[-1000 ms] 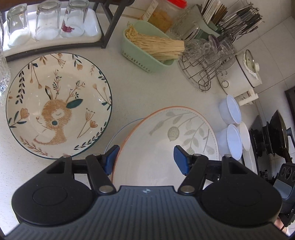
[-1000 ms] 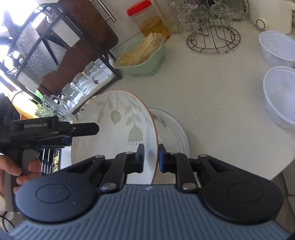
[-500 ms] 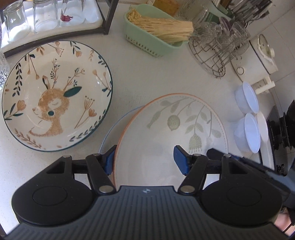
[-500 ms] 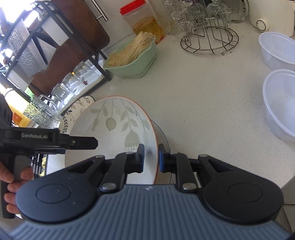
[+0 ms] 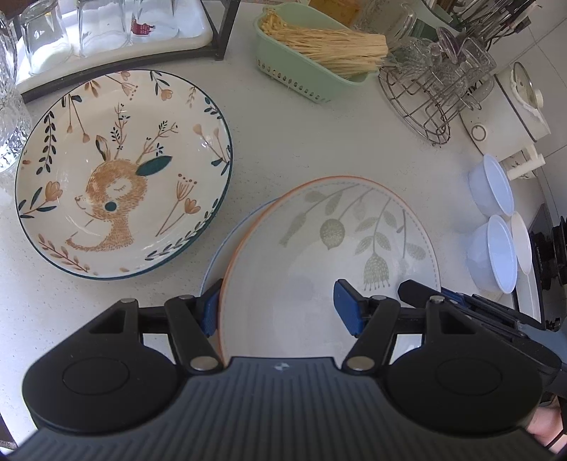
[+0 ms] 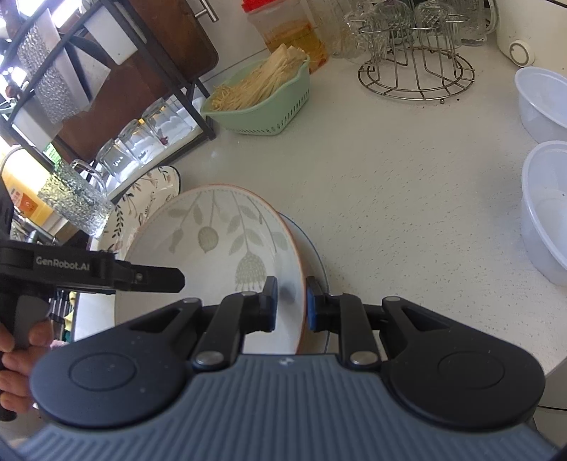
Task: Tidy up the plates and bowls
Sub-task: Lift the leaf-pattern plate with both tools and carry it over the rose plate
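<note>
My right gripper [image 6: 290, 304] is shut on the rim of an orange-rimmed leaf-pattern plate [image 6: 212, 255] and holds it tilted over a blue-rimmed plate [image 6: 313, 248] on the counter. The leaf plate also shows in the left wrist view [image 5: 329, 255], with the blue-rimmed plate [image 5: 226, 241] under it. My left gripper [image 5: 276, 312] is open above the leaf plate's near edge, touching nothing. A deer-pattern plate [image 5: 120, 173] lies flat to the left. The right gripper's tip [image 5: 425, 296] shows at the plate's right edge.
Two white plastic bowls [image 6: 545, 149] stand at the right. A green basket of noodles [image 5: 319, 53], a wire glass rack [image 5: 436, 85] and a black shelf with glasses [image 5: 88, 32] line the back. A white cooker [image 5: 503, 113] stands far right.
The leaf plate has sunk lower and flatter toward the blue-rimmed plate. Both gripper views have moved closer to the counter. The left gripper stays open.
</note>
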{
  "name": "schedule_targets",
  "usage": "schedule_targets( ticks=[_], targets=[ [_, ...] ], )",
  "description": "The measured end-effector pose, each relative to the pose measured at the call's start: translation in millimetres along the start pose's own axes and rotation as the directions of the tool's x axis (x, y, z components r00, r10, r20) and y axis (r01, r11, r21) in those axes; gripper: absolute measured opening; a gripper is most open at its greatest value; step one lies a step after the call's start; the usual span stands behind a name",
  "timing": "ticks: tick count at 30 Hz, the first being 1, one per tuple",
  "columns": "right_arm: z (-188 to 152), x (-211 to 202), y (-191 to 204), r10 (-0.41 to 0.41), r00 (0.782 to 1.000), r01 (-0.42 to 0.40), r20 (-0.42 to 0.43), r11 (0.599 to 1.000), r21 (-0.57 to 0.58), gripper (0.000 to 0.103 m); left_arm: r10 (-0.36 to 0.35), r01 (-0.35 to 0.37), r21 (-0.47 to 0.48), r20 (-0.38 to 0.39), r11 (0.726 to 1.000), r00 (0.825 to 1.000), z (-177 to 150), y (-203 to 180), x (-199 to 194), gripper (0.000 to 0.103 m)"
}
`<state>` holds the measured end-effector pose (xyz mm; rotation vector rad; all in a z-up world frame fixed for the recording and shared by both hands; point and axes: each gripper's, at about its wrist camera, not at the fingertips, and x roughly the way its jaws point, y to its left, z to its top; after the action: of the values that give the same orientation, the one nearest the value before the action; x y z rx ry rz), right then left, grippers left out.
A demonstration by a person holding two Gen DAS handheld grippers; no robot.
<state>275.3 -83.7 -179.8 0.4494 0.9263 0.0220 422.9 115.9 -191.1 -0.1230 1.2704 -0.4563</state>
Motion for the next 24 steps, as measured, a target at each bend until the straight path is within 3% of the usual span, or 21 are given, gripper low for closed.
schedule_targets(
  ticks=[10, 24],
  targets=[
    [-1, 3, -1, 0.008, 1.0, -0.008, -0.002, 1.0, 0.022, 0.021, -0.067, 0.063, -0.177, -0.018, 0.982, 0.998, 1, 19, -1, 0.069],
    [-1, 5, -10, 0.056, 0.998, -0.055, -0.001, 0.993, 0.109, 0.021, -0.042, 0.018, -0.278, -0.082, 0.96, 0.996, 5, 19, 0, 0.07]
  ],
)
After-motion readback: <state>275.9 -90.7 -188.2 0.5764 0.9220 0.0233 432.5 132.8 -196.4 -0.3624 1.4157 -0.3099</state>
